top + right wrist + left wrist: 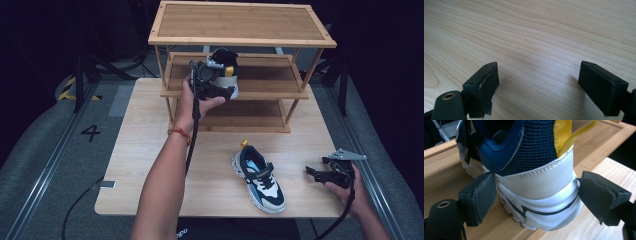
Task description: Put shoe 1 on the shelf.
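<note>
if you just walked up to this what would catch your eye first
Probably the left gripper clamped on the heel of a navy and white shoe at the middle shelf of the wooden rack. Next, the matching shoe lying alone on the table, front and centre. The right gripper waits open beside it, near the table's right edge.

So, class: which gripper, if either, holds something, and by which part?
The left gripper clasps a child's sneaker by the heel, one jaw on each side, at the rack's middle shelf. The right gripper is open over the table, holding nothing.
</note>
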Tool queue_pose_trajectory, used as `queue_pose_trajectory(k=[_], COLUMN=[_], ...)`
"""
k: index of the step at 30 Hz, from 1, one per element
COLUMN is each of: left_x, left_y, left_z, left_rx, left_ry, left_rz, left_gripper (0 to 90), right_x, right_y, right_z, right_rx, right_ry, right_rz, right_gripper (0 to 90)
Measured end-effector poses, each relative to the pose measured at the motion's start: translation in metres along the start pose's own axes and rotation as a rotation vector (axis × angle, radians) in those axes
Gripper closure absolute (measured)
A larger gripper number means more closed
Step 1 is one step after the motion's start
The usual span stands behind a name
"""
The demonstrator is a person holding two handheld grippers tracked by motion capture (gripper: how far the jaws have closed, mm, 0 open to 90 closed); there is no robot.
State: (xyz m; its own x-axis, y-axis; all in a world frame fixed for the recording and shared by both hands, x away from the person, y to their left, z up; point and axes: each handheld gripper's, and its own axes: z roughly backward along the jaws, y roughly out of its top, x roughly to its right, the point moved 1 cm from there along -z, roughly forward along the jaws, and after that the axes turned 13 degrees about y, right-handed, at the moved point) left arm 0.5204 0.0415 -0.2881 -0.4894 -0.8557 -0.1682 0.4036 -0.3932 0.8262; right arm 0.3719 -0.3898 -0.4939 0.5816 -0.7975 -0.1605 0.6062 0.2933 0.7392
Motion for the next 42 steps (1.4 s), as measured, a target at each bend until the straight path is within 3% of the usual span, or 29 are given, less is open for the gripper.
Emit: queue_pose_trajectory(k=[6,9,10,13,21,23,26,29,30,34,40,42], left_x=[-0.004,-0.006,-0.007,-0.008,-0.005,-0.002,0.003,0.005,0.008,0.015,0.018,0.018], left_y=[0.006,0.006,0.005,0.002,-0.017,-0.025,-0.046,-0.060,-0.078,-0.118,-0.189,-0.210], left_z=[-0.010,-0.010,-0.006,0.004,0.041,0.049,0.063,0.069,0.074,0.085,0.091,0.092], left_rx=[-0.010,-0.004,-0.015,0.014,0.053,0.062,0.070,0.060,0.045,0.017,-0.087,-0.094], left_ry=[-0.015,-0.023,-0.015,-0.003,-0.010,0.002,-0.014,-0.028,-0.041,-0.053,-0.102,-0.120], left_rz=[-0.018,-0.001,-0.013,-0.042,-0.092,-0.126,-0.163,-0.168,-0.183,-0.226,-0.272,-0.237], left_gripper=[15.8,16.2,17.5,22.1,21.0,21.6,22.5,22.5,22.5,23.2,23.5,25.4], right_x=[0.000,0.000,0.000,0.000,0.000,0.000,0.000,0.000,-0.001,-0.001,-0.007,-0.015], right_y=[0.000,0.000,0.000,0.000,0.000,0.000,0.000,0.000,0.000,0.000,0.005,0.010], right_z=[0.000,0.000,0.000,0.000,0.000,0.000,0.000,0.000,0.000,0.000,0.004,0.010], right_rx=[0.001,0.001,0.001,0.001,0.001,0.001,0.000,0.001,0.001,0.000,-0.027,-0.023], right_ry=[-0.001,-0.001,-0.001,-0.001,0.000,0.003,0.003,0.003,0.002,0.005,0.027,0.047], right_rz=[0.000,0.000,0.000,0.000,0.001,0.004,0.005,0.005,0.004,0.005,0.034,0.060], right_gripper=[17.0,17.0,16.9,17.0,17.0,17.0,16.9,16.9,17.0,18.9,32.5,35.7])
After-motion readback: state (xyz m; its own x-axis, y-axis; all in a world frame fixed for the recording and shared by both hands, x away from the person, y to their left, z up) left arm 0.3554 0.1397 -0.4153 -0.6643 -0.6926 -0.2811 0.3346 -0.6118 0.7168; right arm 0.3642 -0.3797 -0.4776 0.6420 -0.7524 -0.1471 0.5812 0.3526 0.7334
